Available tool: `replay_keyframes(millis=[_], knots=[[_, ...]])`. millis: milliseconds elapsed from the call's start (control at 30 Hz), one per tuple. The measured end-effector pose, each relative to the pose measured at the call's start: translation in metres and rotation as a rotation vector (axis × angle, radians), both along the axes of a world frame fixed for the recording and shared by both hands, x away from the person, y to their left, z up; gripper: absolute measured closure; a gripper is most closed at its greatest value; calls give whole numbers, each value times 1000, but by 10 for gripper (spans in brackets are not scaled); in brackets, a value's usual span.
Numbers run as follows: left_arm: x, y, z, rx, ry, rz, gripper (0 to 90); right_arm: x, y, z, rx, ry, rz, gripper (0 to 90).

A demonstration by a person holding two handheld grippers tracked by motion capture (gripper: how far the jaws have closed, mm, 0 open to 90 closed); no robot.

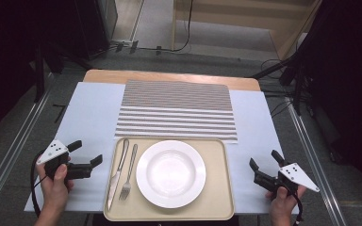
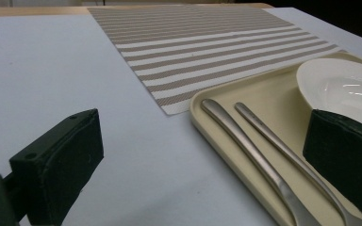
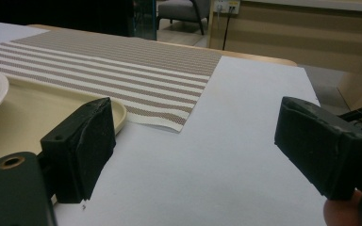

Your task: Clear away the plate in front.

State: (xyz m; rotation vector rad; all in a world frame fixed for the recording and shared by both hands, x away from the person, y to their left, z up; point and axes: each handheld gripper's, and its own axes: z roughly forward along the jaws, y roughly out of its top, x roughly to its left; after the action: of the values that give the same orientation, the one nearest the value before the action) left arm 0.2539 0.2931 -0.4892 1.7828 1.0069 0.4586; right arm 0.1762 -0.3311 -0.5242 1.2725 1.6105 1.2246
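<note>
A beige tray [image 1: 217, 197] sits at the table's near edge with a white plate [image 1: 170, 173] in its middle. A knife [image 1: 118, 172] and a fork [image 1: 128, 172] lie side by side on the tray's left part. Behind the tray lies a striped placemat [image 1: 176, 109]. My left gripper [image 1: 86, 153] rests open on the white table cover, left of the tray, holding nothing. My right gripper [image 1: 265, 163] rests open to the right of the tray, also holding nothing. In the left gripper view the knife [image 2: 245, 141], fork [image 2: 283, 148] and plate [image 2: 344, 84] lie ahead to the right.
A white cover [image 1: 89, 113] spreads over the wooden table [image 1: 169, 75]. Metal rails [image 1: 311, 150] run along both sides of the table. Cables lie on the floor [image 1: 188, 47] beyond the far edge.
</note>
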Motion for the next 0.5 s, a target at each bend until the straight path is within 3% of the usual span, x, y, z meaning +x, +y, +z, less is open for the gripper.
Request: replay_keyframes(millis=[500], knots=[[-10,31,-2,22,-32,63,0,0,-1,0,2,3,-2,135]])
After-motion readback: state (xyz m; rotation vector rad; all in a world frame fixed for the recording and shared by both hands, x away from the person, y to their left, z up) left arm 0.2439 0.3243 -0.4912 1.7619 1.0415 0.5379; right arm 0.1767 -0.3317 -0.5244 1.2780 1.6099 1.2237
